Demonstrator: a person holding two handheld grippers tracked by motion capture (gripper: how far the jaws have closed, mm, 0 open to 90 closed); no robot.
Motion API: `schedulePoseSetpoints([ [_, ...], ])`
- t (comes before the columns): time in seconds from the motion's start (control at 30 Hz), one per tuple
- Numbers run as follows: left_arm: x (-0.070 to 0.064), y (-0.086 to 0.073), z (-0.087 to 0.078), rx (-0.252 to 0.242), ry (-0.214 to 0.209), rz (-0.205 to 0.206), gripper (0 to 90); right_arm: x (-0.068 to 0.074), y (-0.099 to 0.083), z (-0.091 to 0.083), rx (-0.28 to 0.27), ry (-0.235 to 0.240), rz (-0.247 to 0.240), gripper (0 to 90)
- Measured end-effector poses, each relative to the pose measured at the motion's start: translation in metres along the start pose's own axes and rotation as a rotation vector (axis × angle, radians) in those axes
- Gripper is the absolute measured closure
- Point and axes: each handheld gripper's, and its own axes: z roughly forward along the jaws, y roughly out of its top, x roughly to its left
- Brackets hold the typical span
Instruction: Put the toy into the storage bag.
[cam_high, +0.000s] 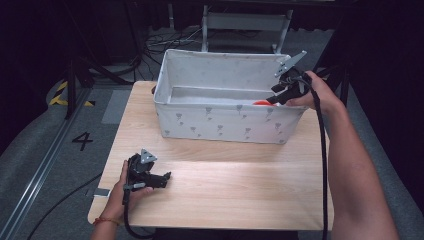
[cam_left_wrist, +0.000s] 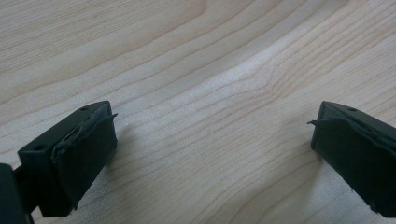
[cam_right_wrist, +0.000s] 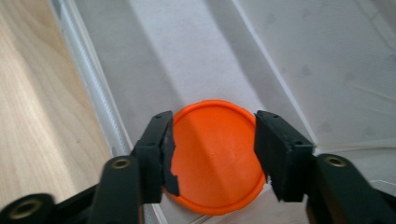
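Note:
An orange disc (cam_right_wrist: 215, 158) lies face-up inside the white fabric box (cam_high: 225, 120), close to its right end; a sliver of the disc (cam_high: 260, 103) shows over the front rim in the high view. My right gripper (cam_right_wrist: 214, 154) hangs over the box's right end, open, its jaws standing either side of the disc and in front of it; the disc's edges run behind both pads. My right gripper (cam_high: 274, 99) points down into the box. My left gripper (cam_high: 167, 176) rests low at the table's front left, open, with bare wood between its fingers (cam_left_wrist: 84, 154).
The wooden table (cam_high: 225, 185) stretches between the box and the front edge. The box's left part looks bare inside. Cables trail from both grippers. A stand and floor cables sit behind the table, with dark floor around it.

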Motion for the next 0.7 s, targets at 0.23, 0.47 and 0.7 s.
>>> schedulePoseSetpoints([
  [0.23,0.0,0.0,0.0,-0.004,0.002,0.001,0.6,0.005,0.0,-0.011,-0.055,-0.113,0.055,30.1],
  [0.47,0.0,0.0,0.0,-0.002,0.001,0.0,0.5,0.014,-0.003,-0.018,-0.078,-0.169,0.072,26.5],
  [0.7,0.0,0.0,0.0,-0.001,0.0,-0.001,0.5,0.021,-0.011,-0.03,-0.131,-0.199,0.117,26.1],
])
